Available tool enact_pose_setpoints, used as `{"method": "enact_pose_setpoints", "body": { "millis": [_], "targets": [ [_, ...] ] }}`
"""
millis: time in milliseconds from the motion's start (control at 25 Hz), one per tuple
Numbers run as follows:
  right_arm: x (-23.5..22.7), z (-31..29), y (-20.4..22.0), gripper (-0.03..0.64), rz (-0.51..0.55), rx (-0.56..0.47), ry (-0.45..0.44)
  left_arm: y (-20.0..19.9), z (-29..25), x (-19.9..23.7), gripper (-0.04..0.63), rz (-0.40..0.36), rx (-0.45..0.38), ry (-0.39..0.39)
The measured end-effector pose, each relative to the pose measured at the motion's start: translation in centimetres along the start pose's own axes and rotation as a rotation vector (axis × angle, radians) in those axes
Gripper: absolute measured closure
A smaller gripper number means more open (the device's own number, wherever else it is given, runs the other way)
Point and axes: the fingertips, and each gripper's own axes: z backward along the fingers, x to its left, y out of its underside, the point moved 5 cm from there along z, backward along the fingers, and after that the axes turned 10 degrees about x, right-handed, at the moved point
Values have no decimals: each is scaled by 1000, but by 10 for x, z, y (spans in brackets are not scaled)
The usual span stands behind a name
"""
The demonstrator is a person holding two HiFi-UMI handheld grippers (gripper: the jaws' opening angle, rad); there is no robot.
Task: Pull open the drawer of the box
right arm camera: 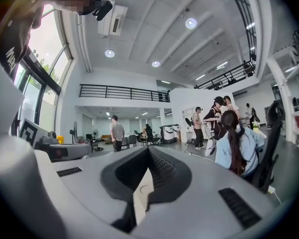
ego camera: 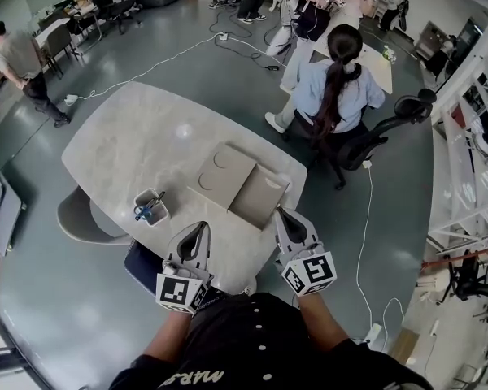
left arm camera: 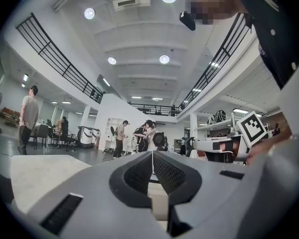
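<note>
The tan cardboard box [ego camera: 224, 171] lies flat in the middle of the marble table [ego camera: 138, 136], with two half-round notches on its top. A tan tray-like part, the drawer [ego camera: 261, 199], sticks out of it at the right, toward me. My right gripper [ego camera: 283, 214] is shut and empty, its tip just off the drawer's near right corner; whether it touches is unclear. The right gripper view shows the shut jaws [right arm camera: 149, 150] with a strip of box [right arm camera: 141, 193] below them. My left gripper [ego camera: 199, 229] is shut and empty, near the table's front edge, short of the box.
A white cup with blue-handled scissors [ego camera: 150, 207] stands left of the left gripper. A grey chair [ego camera: 83, 218] is tucked under the table's left front. A person sits on an office chair [ego camera: 339, 88] beyond the table's right end; others stand farther back.
</note>
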Motion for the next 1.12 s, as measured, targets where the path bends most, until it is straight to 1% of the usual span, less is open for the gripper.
{"method": "enact_pose_setpoints", "body": {
  "millis": [480, 1120],
  "targets": [
    [5, -13, -1, 620, -4, 5, -16, -2, -3, 5, 578, -2, -8, -8],
    [4, -10, 3, 620, 0, 12, -27, -4, -3, 1, 578, -5, -15, -14]
  ]
}}
